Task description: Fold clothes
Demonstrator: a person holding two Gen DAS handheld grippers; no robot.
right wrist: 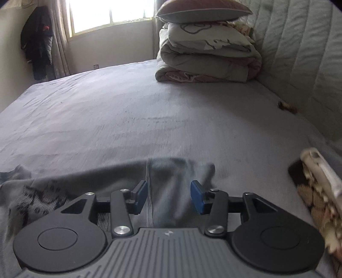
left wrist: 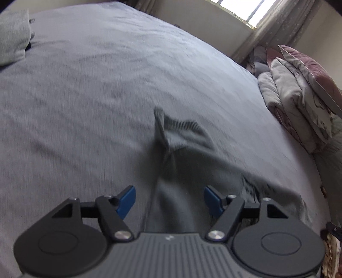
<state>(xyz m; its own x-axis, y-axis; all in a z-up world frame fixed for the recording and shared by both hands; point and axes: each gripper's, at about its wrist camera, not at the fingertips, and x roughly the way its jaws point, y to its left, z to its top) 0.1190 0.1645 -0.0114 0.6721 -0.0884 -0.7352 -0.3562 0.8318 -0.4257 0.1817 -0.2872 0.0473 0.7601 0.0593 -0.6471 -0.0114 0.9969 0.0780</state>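
Observation:
A grey sweatshirt (left wrist: 183,162) with a dark print lies on the grey bed sheet (left wrist: 96,89). Its ribbed cuff (left wrist: 181,132) points away from me in the left wrist view. My left gripper (left wrist: 170,202) hangs open above the sleeve, blue pads apart and touching nothing. In the right wrist view the same grey sweatshirt (right wrist: 106,181) spreads to the left, dark print (right wrist: 38,198) showing, with a seam running between the fingers. My right gripper (right wrist: 168,196) is open over that cloth, pads clear of it.
A stack of folded quilts and pillows (right wrist: 205,53) stands at the far end by the padded headboard (right wrist: 299,53). A patterned cloth (right wrist: 320,192) lies at the right. A grey pillow (left wrist: 12,36) sits far left. A window (right wrist: 111,15) and a hanging dark jacket (right wrist: 37,42) are behind.

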